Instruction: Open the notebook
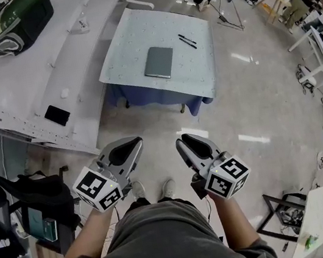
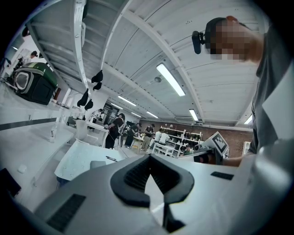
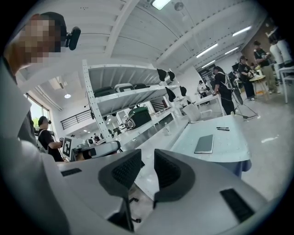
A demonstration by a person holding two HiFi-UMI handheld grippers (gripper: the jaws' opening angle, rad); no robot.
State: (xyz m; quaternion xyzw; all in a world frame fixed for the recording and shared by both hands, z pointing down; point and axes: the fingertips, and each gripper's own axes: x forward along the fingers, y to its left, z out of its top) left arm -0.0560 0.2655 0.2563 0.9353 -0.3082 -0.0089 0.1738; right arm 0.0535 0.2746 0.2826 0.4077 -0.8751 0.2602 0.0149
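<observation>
A closed grey notebook lies flat on the low table with a pale cloth, far ahead of me. The right gripper view shows the notebook too, and the left gripper view catches its edge. I hold both grippers near my body over the floor, well short of the table. My left gripper has its tips together with nothing in them. My right gripper stands with a gap between its jaws and holds nothing.
Two black pens lie on the table beyond the notebook. A long white bench runs along the left with a black slab and a dark green bag. A black chair stands at left; people and white tables at right.
</observation>
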